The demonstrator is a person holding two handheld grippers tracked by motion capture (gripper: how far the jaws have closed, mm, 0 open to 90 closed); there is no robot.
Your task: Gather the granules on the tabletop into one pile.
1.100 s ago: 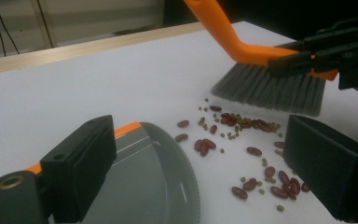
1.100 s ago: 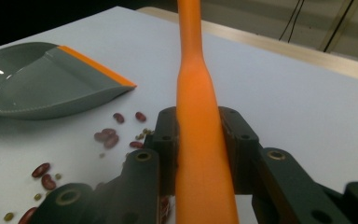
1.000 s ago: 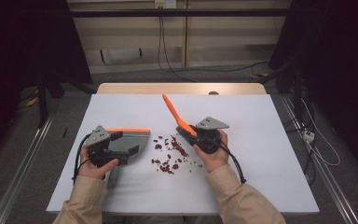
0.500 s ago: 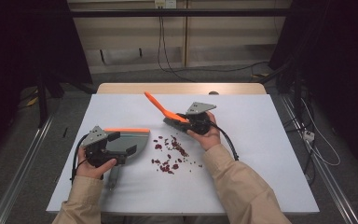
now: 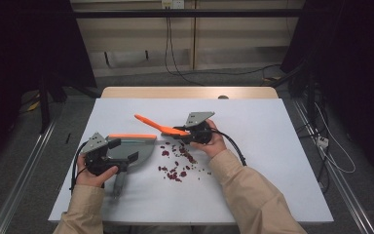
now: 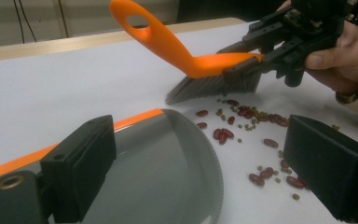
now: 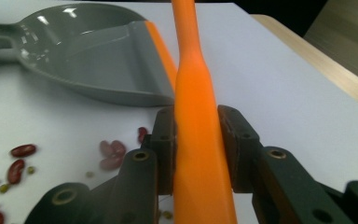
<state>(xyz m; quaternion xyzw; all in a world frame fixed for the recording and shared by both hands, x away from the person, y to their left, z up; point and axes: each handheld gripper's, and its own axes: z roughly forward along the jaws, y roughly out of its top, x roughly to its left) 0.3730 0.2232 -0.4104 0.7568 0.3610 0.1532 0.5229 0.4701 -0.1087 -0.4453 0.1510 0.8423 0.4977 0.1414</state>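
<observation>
The right gripper had its two black jaws clamped on the flat orange plastic back of a small hand brush, the pads pressing it from both sides in the right gripper view. The brush's looped orange handle pointed up and away toward the table's far left corner, while its grey bristles met the white table at the far edge of a scatter of dark red kidney beans and small green beans.

The left gripper held a grey plastic dustpan with an orange lip strip. The left gripper view showed its jaws standing apart over the pan, so whether they gripped the pan or its handle could not be told. The dustpan lay flat near the table's left edge, its curved mouth facing the beans and just short of the nearest ones.

A person's hands in tan sleeves reached in from the near edge. Beyond the table's far edge a pale wooden board showed, with cables trailing down a wall.
</observation>
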